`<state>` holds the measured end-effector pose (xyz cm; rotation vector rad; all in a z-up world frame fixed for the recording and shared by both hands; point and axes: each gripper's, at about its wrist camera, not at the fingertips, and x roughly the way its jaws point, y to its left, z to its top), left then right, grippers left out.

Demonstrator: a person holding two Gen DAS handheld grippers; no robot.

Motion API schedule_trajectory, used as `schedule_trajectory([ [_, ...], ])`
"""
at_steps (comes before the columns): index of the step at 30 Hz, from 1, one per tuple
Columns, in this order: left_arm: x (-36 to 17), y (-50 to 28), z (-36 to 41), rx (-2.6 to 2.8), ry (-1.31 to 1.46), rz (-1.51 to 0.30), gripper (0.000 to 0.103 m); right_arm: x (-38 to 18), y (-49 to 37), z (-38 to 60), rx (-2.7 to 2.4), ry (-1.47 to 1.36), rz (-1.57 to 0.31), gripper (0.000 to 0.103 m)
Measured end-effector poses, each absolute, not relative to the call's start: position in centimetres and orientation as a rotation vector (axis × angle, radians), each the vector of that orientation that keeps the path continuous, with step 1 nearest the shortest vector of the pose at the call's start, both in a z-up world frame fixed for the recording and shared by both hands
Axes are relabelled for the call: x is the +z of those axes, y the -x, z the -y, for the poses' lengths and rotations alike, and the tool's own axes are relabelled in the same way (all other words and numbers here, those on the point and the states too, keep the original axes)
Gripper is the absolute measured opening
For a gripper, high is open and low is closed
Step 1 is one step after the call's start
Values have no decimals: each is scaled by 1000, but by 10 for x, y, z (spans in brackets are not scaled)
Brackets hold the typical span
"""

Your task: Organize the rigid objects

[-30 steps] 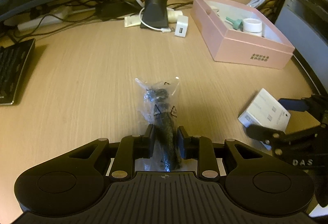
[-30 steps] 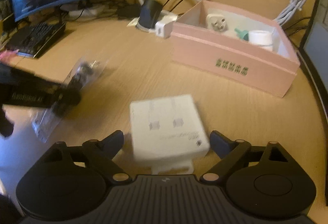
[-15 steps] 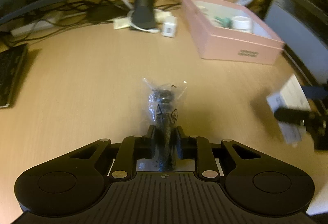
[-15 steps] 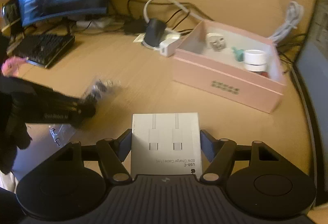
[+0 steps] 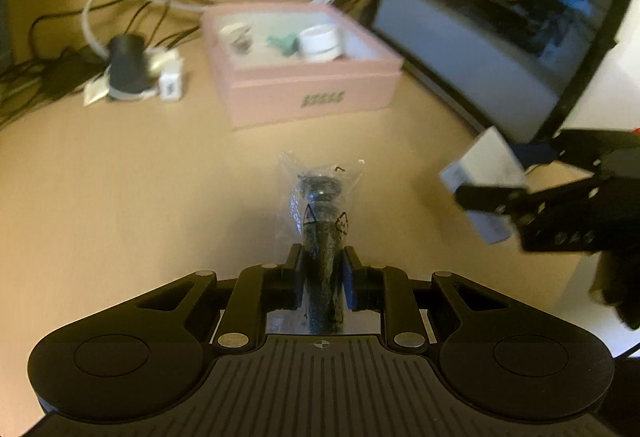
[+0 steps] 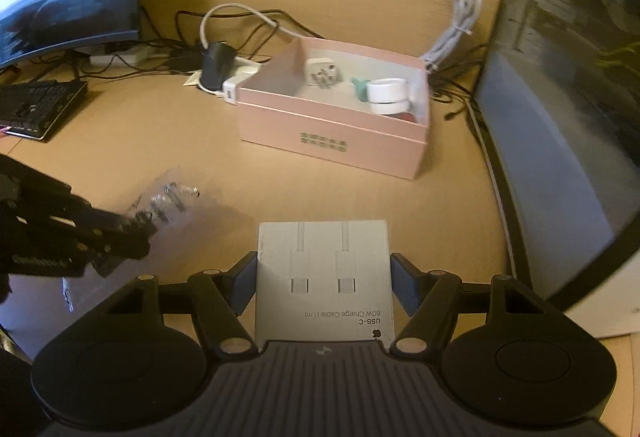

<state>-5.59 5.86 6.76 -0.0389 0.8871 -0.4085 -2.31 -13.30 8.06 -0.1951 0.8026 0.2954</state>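
Nearest in the left wrist view, the left gripper [image 5: 322,279] has its jaws drawn narrow and pressed on both sides of a clear plastic bag [image 5: 320,213] holding a dark, elongated item; the bag sticks out forward beyond the fingertips, above the wooden desk [image 5: 132,197]. In the right wrist view, the right gripper [image 6: 324,283] stands about half open, its blue pads clamped against the two side edges of a white USB-C cable box [image 6: 323,281], which lies flat between them and reaches past the tips. Farther off, in the middle of the desk, sits an open pink box [image 6: 332,133] containing a white plug adapter [image 6: 320,73], a green piece [image 6: 360,88] that is too blurred to identify, and a white round container [image 6: 389,95]. Left of the pink box are a black device [image 6: 216,65] and tangled cables [image 6: 236,17]; a keyboard [image 6: 40,107] lies far left and a monitor [image 6: 568,85] stands on the right.
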Motion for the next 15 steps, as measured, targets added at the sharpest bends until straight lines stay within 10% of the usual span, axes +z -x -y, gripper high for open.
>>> schedule_trajectory([
  [15,200,-50,-61,-469,108,-472,23,160,-37,137,288,185,-519,69],
])
